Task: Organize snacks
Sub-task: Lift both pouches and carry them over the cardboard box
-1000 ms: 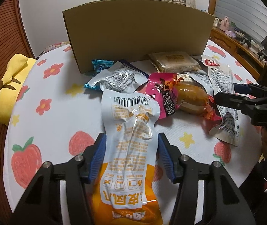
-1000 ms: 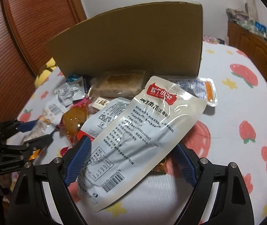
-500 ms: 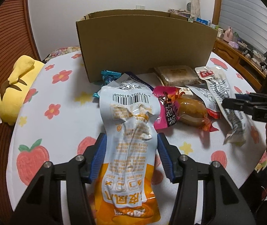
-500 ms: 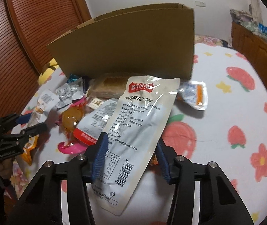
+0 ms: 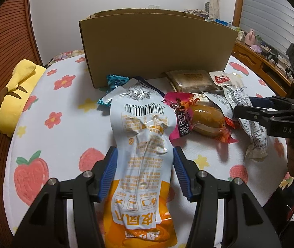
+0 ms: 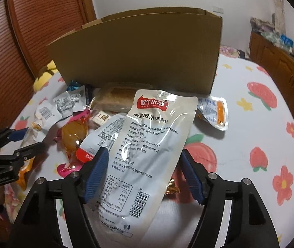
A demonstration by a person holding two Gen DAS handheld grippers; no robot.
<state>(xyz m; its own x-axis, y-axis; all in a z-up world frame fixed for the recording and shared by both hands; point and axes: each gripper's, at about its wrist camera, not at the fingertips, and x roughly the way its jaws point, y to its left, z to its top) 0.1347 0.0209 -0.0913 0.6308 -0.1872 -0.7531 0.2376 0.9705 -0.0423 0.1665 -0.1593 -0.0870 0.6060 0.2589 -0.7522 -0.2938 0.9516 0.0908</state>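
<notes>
A round table under a white cloth printed with strawberries and flowers (image 5: 64, 128) carries the scene, with a tall open-topped brown cardboard box (image 5: 157, 47) standing at its far side, the likely destination for the snacks heaped loose at its foot. Each tong has a packet lifted clear of the pile, both pointed toward the box, which suggests they are on their way in together. The left gripper (image 5: 144, 172) has its blue-padded fingers closed against the narrow waist of a pale blue and orange foil pouch with a barcode (image 5: 144, 144), crumpled where it is pinched; the grip sits low on the pouch so the barcode end leads. The right gripper (image 6: 143, 173) holds a flat clear-and-silver vacuum pouch with a red label (image 6: 147, 144) between its pads, tilted leftward, the jaws set wider because the packet is broad. Left on the cloth before the box are a brown cake slab in clear wrap (image 5: 192, 79), a pink-wrapped glazed drumstick packet (image 5: 200, 117), a small silver and orange sachet (image 6: 214, 112) to the right, a crinkled silver pouch (image 6: 70, 101) and a blue foil sweet (image 5: 116, 80). A yellow plush toy (image 5: 12, 101) lies at the table's left edge, out of the work
</notes>
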